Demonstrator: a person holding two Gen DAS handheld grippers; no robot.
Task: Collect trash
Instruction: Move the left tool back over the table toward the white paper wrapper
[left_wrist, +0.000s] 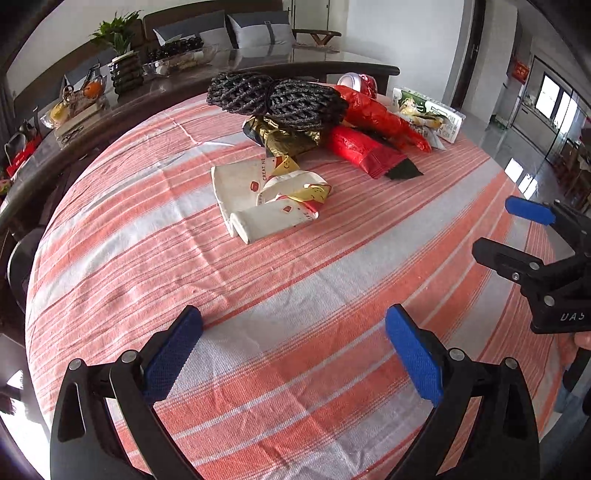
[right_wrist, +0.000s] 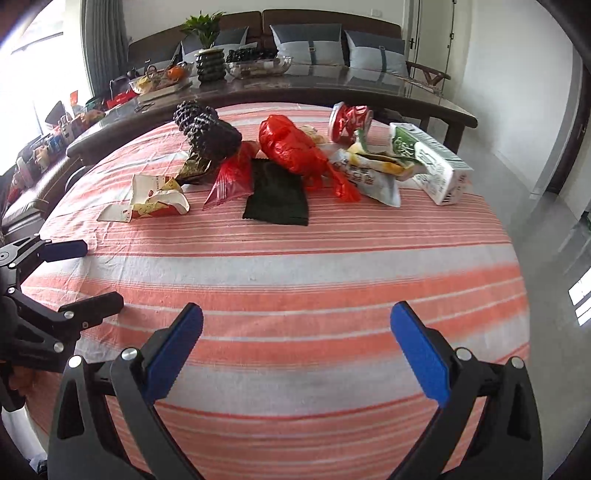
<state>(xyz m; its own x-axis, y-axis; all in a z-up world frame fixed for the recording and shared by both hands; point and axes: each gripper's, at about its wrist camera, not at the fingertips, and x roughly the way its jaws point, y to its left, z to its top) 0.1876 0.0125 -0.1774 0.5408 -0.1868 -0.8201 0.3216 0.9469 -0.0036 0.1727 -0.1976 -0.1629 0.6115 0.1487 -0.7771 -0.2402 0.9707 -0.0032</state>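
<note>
Striped orange-and-white cloth is spread over the round table, and pretty much everything sits on the far half of it. Closest in, the left gripper and the right gripper are both held over bare cloth with the jaws spread wide and nothing between the blue pads, so nothing is gripped by either one. Each gripper is also caught at the edge of the other's view. Further out, the trash is scattered in a loose band, well apart from both grippers. Crushed paper cups are found nearest on the left side, with a crumpled gold foil wrapper just behind them. A flat black piece is laid near the middle, touched by a red zip pouch on its left and a bunched red plastic bag behind it. Black foam netting is piled over the gold foil. Off to the right, a snack wrapper is leaned against a green-and-white milk carton lying on its side, and a crushed red soda can is tipped over behind them. Beyond the cloth, a long dark table is seen with a potted plant and glass bowls on it, and a sofa with grey cushions is set against the back wall.
</note>
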